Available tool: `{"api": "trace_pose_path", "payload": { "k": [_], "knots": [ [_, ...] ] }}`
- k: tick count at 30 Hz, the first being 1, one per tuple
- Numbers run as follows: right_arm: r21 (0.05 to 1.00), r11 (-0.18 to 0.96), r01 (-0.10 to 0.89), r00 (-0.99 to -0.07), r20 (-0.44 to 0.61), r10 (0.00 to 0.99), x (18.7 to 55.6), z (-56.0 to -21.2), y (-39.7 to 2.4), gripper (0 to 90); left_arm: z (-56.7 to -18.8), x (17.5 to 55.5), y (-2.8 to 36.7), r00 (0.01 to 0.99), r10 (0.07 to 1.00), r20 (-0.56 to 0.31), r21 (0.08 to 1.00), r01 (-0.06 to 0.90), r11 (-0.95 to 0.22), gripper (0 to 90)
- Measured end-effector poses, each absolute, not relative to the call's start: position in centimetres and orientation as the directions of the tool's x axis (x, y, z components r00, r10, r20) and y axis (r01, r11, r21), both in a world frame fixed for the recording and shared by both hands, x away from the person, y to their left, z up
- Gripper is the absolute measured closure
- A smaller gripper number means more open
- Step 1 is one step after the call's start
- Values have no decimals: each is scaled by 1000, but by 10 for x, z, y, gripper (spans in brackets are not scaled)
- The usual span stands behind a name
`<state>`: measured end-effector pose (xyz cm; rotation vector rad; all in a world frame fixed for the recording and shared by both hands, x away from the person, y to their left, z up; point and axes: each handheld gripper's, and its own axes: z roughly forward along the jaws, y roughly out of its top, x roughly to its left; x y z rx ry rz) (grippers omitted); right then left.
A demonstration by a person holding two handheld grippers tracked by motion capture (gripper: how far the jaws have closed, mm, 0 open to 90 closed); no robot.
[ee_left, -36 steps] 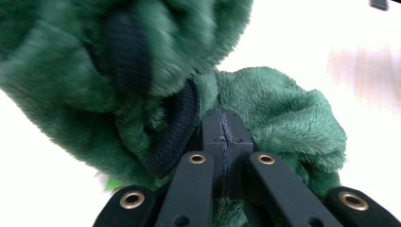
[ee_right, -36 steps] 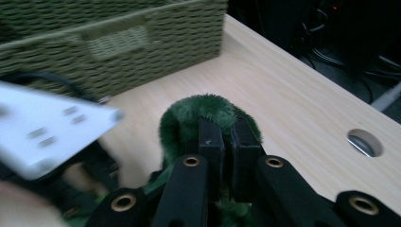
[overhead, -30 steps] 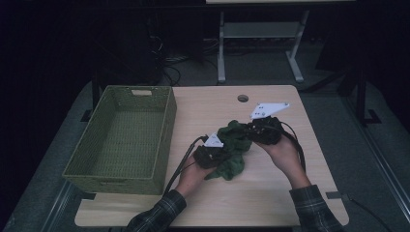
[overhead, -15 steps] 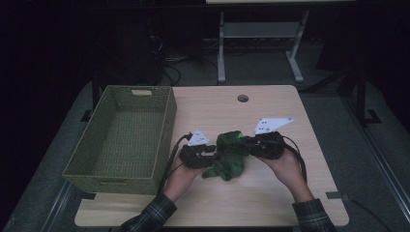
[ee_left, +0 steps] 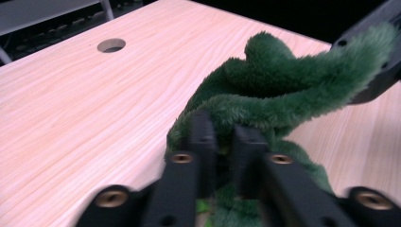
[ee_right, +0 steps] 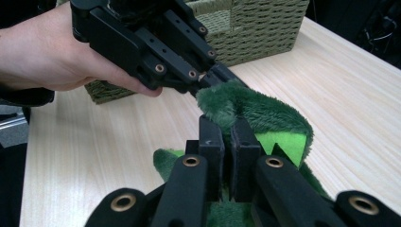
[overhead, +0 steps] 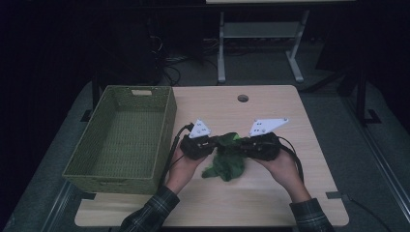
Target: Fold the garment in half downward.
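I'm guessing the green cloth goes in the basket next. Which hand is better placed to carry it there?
Probably the left. The left gripper sits nearer the basket and, like the right gripper, is clamped on the green fuzzy cloth, its jaws having just closed on the fabric.

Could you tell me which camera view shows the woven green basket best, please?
The high view: the whole basket shows from above, empty, at the table's left. The right gripper view catches part of its wall behind the left gripper. The left gripper view looks at the green cloth instead.
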<state>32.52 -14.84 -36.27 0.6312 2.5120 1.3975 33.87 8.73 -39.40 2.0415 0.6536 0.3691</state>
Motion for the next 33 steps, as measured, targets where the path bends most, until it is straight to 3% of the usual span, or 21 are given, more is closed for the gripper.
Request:
{"api": "trace_pose_path", "payload": {
  "k": [10,14,20,25,33],
  "knots": [
    [796,517,313,-897,69,437,302,-391,-153,842,-418,311,98,842,539,13,810,307,-500,867],
    [781,532,328,-898,83,431,293,-401,-155,761,-425,306,98,851,525,17,787,313,-531,867],
    [818,475,323,-871,62,487,285,-389,-181,702,-426,307,101,848,530,16,789,315,-528,868],
    [824,423,378,-806,68,588,311,-379,-197,639,-426,306,99,851,524,23,793,304,-529,868],
    [744,499,444,-795,71,602,355,-383,-179,587,-425,306,100,853,521,18,795,304,-525,868]
  ]
}}
